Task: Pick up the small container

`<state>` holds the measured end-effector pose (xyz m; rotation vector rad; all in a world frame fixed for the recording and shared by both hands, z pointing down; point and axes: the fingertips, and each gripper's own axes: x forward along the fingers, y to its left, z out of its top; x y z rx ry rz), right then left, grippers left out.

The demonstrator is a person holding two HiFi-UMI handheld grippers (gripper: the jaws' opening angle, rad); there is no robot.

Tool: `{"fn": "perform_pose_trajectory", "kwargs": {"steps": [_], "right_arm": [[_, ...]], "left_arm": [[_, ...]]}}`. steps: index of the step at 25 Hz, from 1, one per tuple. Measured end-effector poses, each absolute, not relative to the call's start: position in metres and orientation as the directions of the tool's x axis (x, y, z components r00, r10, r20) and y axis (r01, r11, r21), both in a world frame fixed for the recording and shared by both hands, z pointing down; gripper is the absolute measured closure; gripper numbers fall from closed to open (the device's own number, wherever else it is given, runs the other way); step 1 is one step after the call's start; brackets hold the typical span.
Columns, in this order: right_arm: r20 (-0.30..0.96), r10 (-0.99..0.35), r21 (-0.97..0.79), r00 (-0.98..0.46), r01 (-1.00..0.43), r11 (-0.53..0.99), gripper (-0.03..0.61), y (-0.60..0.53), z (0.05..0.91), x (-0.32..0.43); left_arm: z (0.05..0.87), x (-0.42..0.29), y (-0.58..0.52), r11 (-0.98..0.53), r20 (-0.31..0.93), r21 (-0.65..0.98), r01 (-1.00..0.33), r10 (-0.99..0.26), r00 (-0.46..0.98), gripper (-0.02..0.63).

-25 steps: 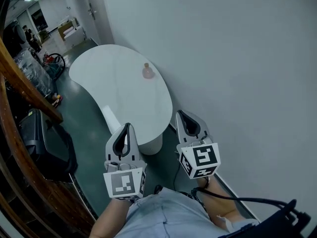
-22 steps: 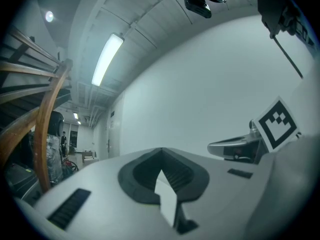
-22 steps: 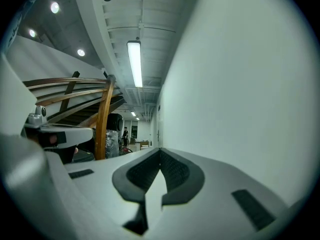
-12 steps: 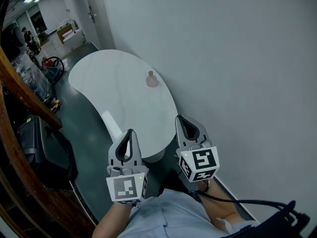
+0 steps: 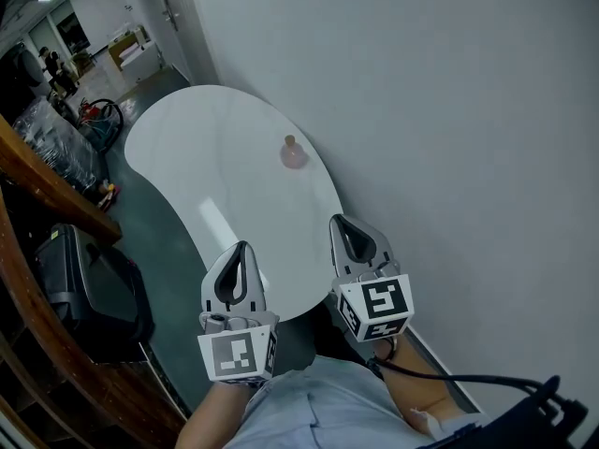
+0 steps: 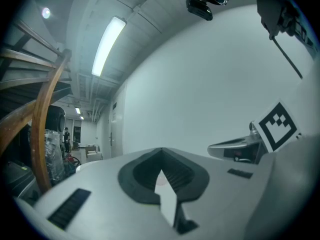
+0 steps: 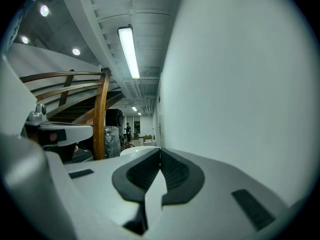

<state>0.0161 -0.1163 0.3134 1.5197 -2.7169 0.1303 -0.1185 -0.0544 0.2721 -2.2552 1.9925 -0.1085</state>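
The small container (image 5: 293, 153) is a pinkish, round-bellied bottle with a narrow neck. It stands upright on the white kidney-shaped table (image 5: 215, 171), near the wall side. My left gripper (image 5: 240, 247) is over the table's near edge, shut, with nothing in it. My right gripper (image 5: 341, 221) is level with it near the wall, also shut and empty. Both are well short of the bottle. In the left gripper view (image 6: 161, 150) the tips meet, and a faint pink patch that may be the bottle shows through the gap below them. The right gripper view (image 7: 160, 151) shows touching tips and the table's far rim (image 7: 134, 150).
A plain white wall (image 5: 449, 110) runs along the right of the table. A wooden stair rail (image 5: 47, 195) and a black case (image 5: 89, 288) are at the left, over a dark green floor. Bags and people are far back in the hall (image 5: 56, 73).
The view has moved forward: the table and bottle now lie closer and lower in the head view, and both grippers have come over the table's near edge. Jaws unchanged.
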Motion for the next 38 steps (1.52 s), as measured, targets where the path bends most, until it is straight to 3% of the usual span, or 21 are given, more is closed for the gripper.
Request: {"fn": "perform_pose_trajectory", "kwargs": {"steps": [22, 38], "right_arm": [[0.085, -0.749, -0.099, -0.657, -0.753, 0.650, 0.577, -0.284, 0.335, -0.025], [0.210, -0.768, -0.092, -0.605, -0.794, 0.601, 0.575, -0.315, 0.399, -0.044]], "left_arm": [[0.274, -0.142, -0.195, 0.044, 0.031, -0.168, -0.985, -0.998, -0.050, 0.615], [0.333, -0.177, -0.218, 0.058, 0.169, -0.062, -0.996, -0.983, -0.068, 0.615]]}}
